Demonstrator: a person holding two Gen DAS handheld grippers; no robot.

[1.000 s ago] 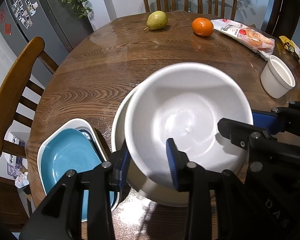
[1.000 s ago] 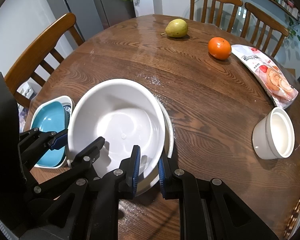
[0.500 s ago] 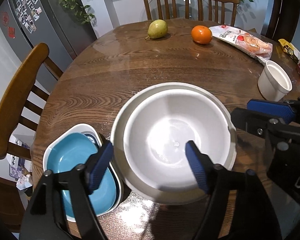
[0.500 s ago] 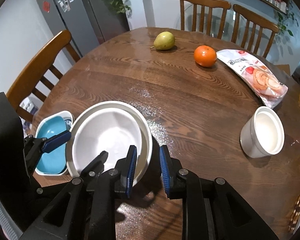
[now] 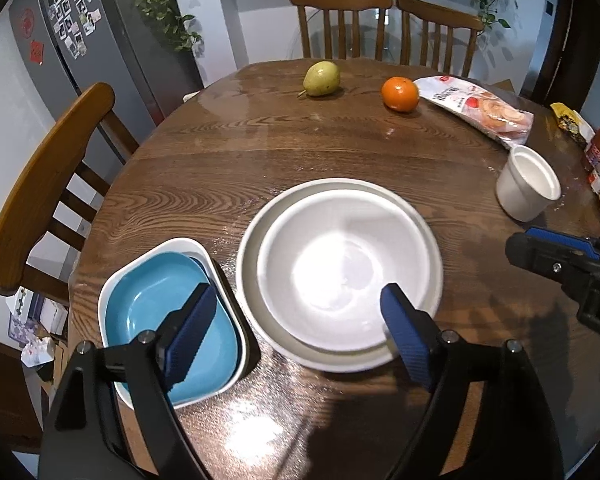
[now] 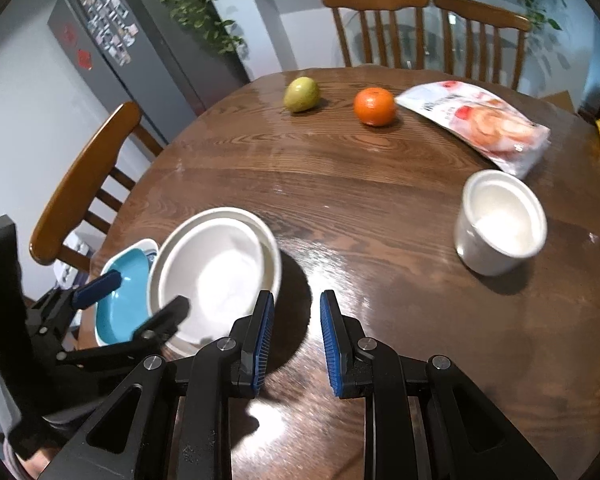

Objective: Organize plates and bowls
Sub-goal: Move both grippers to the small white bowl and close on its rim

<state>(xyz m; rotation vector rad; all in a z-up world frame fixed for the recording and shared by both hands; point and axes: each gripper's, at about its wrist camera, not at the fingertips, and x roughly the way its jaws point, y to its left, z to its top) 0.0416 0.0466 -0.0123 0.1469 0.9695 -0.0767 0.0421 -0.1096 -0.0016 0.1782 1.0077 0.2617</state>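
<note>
1. White bowl (image 5: 348, 276): nested in a white plate (image 5: 247, 276) on the counter (image 5: 228, 152); likely rigid, glazed, slippery, breakable; take by rim.
2. Left gripper (image 5: 296, 332): fingers opening, holding nothing.
3. Right gripper (image 6: 296, 344): fingers narrowly apart, empty.

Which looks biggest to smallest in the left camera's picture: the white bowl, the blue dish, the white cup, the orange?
1. White bowl
2. Blue dish
3. White cup
4. Orange

The orange sits farthest from the camera, so its true size against the cup is unsure.
</note>
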